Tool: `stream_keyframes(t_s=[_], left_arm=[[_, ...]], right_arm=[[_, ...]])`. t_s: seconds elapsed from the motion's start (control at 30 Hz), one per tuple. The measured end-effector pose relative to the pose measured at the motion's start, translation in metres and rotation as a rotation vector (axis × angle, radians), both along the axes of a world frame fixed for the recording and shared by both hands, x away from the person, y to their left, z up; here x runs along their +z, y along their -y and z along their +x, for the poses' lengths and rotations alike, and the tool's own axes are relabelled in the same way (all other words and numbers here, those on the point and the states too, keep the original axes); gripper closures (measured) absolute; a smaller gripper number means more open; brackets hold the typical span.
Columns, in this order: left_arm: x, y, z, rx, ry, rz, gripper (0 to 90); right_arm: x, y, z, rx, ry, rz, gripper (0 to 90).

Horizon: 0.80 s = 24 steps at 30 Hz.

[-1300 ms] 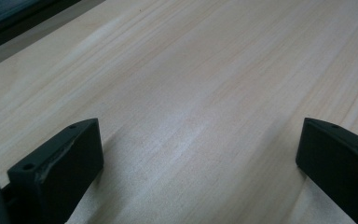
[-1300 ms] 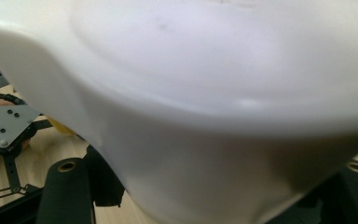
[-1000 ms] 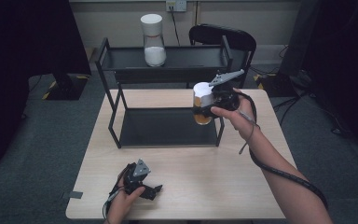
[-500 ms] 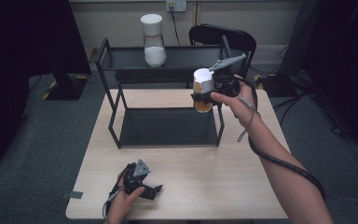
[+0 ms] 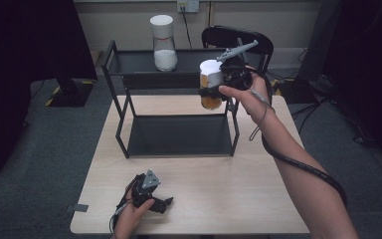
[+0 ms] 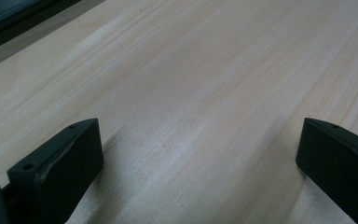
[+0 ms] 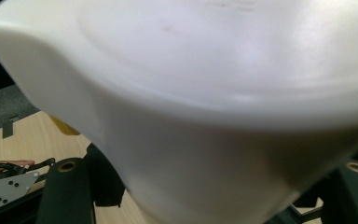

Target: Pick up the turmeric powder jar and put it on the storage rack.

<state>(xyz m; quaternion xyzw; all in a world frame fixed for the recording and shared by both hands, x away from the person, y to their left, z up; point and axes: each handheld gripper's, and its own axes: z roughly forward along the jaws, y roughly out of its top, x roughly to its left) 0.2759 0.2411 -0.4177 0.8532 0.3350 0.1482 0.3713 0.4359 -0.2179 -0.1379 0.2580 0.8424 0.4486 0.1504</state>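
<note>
Rack (image 5: 124,82) at table's (image 5: 219,194) rear, canister (image 5: 163,42) on its top shelf

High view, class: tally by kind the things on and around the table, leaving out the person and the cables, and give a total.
Jars with white lids: 2, one of white powder on the rack's top shelf, one with amber contents held up in the right gripper
Handheld grippers: 2, left, right
Black two-shelf racks: 1
Wooden tables: 1
Black chairs: 1
Total: 7

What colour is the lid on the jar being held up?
White; the lid shows best in the high view.
</note>
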Motion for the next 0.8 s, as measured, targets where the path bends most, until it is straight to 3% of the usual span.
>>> stream_keyframes(t_s=[0.57, 0.8], left_arm=[[0.0, 0.0, 0.0, -0.001, 0.0, 0.003, 0.0], [0.0, 0.0, 0.0, -0.001, 0.0, 0.002, 0.0]], right_arm=[[0.044, -0.017, 0.004, -0.006, 0.022, -0.021, 30.5], [0.057, -0.018, 0.009, -0.021, 0.015, 0.002, 30.5]])
